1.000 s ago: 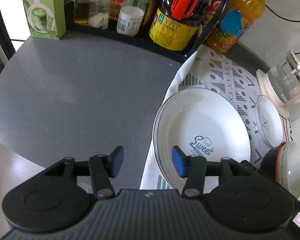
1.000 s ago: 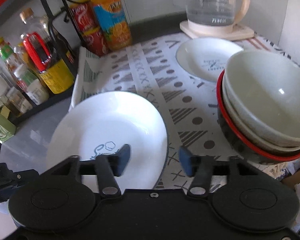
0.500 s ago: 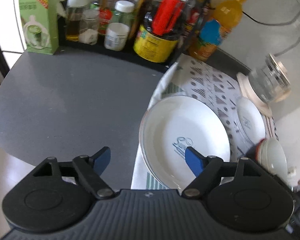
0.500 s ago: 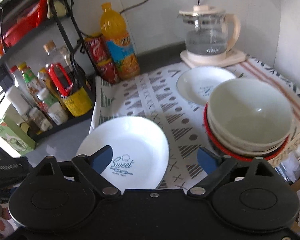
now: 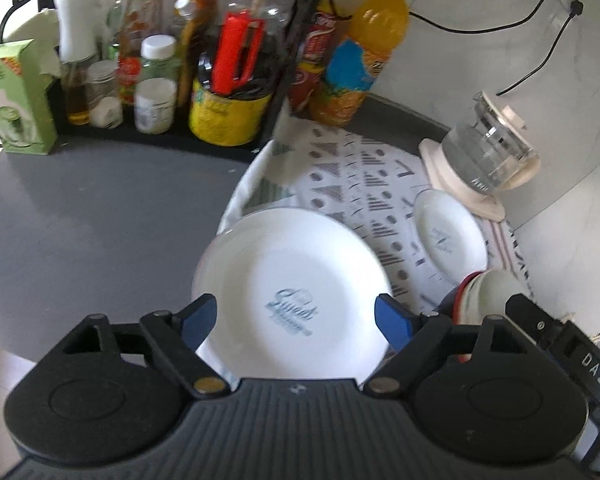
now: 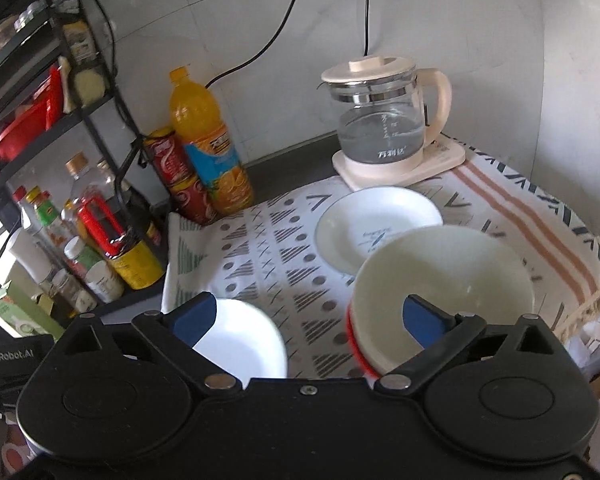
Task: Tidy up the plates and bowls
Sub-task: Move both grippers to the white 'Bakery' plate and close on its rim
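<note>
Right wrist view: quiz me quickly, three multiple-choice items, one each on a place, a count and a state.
1. Where does the small plate lie?
A. on the cloth in front of the kettle
B. on the black rack
C. inside a bowl

2. How many plates are in view?
A. one
B. two
C. four

3. How is the right gripper?
A. shut on a plate
B. shut on a bowl
C. open, holding nothing

Answers:
1 A, it lies flat on the patterned cloth near the kettle's base.
2 B, the small plate and the large plate.
3 C, its blue fingertips stand wide apart above the large plate and the stacked bowls.
</note>
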### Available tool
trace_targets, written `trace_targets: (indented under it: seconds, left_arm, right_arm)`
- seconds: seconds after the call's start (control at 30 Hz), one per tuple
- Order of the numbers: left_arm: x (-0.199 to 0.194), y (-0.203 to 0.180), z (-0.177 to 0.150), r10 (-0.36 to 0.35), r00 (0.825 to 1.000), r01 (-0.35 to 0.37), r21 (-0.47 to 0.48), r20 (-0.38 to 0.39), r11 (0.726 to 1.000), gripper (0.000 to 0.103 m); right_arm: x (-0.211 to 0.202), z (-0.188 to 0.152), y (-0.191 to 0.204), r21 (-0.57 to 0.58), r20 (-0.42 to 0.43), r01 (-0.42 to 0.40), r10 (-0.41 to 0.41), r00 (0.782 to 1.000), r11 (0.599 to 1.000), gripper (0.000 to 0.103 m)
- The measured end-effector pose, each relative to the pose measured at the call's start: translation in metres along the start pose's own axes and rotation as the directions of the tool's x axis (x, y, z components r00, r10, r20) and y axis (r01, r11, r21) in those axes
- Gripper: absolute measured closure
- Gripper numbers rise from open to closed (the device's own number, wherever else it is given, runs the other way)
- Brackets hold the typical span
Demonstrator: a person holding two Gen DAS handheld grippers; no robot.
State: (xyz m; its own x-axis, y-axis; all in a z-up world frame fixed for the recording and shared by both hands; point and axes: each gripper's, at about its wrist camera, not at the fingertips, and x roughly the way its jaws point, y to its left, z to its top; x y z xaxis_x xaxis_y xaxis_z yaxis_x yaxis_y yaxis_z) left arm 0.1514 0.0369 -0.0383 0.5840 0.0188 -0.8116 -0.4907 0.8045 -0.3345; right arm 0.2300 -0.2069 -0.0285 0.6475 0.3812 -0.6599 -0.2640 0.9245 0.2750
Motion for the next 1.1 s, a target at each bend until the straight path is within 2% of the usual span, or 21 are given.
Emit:
trace_targets:
  seconds: [0.2,0.47,0.8,0.93,1.03,1.1]
  left_arm:
    - [0.028,-0.040,0.015,-0.004,1.000,0.005,0.034,-0.025,0.999,0.018]
    - [0.058,-0.075,0.033,-0.002,1.000,0.001,-0.010,-0.031,1.000,0.018]
    - [0.106,-0.116,0.050,0.000,0.998,-0.002,-0.033,-0.057,0.999,0.018]
    - [0.128,-0.129,0.054,-0.021,0.997,0.017,-0.050,-0.073,0.999,0.018]
    - [0.147,-0.135,0.055,-0.032,0.995,0.026,-0.065,-0.098,0.998,0.018]
    - [0.158,-0.138,0.055,-0.032,0.994,0.024,-0.075,-0.108,0.997,0.019]
  right_arm:
    - [0.015,0.025,-0.038,0.027,-0.001,0.022,-0.022,1.000,0.999,0.000]
    - [0.042,0.055,-0.086,0.073,-0.016,0.039,-0.038,0.999,0.997,0.000]
    - [0.080,0.085,-0.121,0.035,-0.072,0.047,-0.045,0.996,0.998,0.000]
    - [0.103,0.098,-0.135,0.035,-0.106,0.035,-0.031,0.994,0.999,0.001]
    - [0.123,0.105,-0.146,0.055,-0.155,0.031,-0.022,0.988,0.998,0.008]
    - [0.136,0.107,-0.152,0.059,-0.182,0.048,-0.036,0.983,0.997,0.016]
